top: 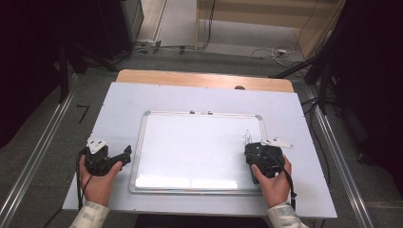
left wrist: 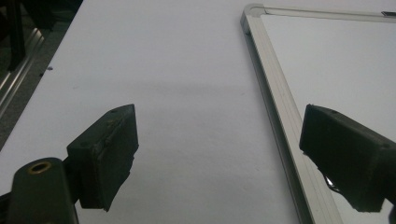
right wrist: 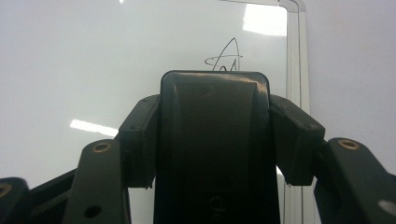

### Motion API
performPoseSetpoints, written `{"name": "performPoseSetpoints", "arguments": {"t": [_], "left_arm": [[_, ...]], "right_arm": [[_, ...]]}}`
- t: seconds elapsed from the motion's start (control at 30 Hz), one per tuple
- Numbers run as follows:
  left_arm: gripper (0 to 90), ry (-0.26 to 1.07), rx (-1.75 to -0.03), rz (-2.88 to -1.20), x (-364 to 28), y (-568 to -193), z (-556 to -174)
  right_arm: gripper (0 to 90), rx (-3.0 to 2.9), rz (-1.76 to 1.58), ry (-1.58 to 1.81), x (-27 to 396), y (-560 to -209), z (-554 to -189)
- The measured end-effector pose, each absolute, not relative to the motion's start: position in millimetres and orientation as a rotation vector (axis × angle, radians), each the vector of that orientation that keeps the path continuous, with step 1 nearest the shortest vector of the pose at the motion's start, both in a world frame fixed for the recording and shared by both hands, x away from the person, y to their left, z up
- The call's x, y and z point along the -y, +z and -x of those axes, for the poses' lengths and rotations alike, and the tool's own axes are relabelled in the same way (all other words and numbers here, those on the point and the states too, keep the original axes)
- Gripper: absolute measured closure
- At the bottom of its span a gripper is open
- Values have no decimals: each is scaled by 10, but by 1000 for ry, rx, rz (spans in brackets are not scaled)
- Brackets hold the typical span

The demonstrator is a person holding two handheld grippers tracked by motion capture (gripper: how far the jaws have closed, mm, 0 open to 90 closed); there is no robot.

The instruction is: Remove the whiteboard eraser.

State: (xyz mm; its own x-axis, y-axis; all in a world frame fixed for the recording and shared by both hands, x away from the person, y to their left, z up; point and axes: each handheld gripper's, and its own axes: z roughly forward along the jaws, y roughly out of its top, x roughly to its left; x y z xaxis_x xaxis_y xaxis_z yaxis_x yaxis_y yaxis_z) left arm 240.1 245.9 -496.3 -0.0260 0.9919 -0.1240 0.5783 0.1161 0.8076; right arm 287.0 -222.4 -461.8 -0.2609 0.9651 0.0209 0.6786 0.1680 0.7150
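Note:
A whiteboard (top: 190,147) with a silver frame lies flat on the white table sheet. A small black scribble (top: 247,137) marks its right side, also seen as pen lines (right wrist: 224,58) in the right gripper view. My right gripper (top: 254,149) hovers just below the scribble, shut on a black board eraser (right wrist: 215,140) that sticks out between its jaws and hides the lower part of the drawing. My left gripper (top: 126,156) rests at the board's left edge, open, with nothing between its jaws. In the left gripper view (left wrist: 219,121) its jaws straddle the board's frame (left wrist: 275,107).
The white sheet (top: 190,97) covers a wooden table whose far edge (top: 204,78) shows. Two small dark clips (top: 192,112) sit on the board's top rail. Metal rails (top: 43,152) run along both sides on the floor, with cables (top: 280,51) beyond the table.

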Motion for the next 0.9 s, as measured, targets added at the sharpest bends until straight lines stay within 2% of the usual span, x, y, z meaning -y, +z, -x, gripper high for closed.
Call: {"name": "performPoseSetpoints", "arguments": {"t": [0.9], "left_arm": [[123, 745, -1703, -1544, -2469, -4975, -2396]], "right_arm": [[390, -2004, -1555, 867, 2257, -4621, -2890]]}}
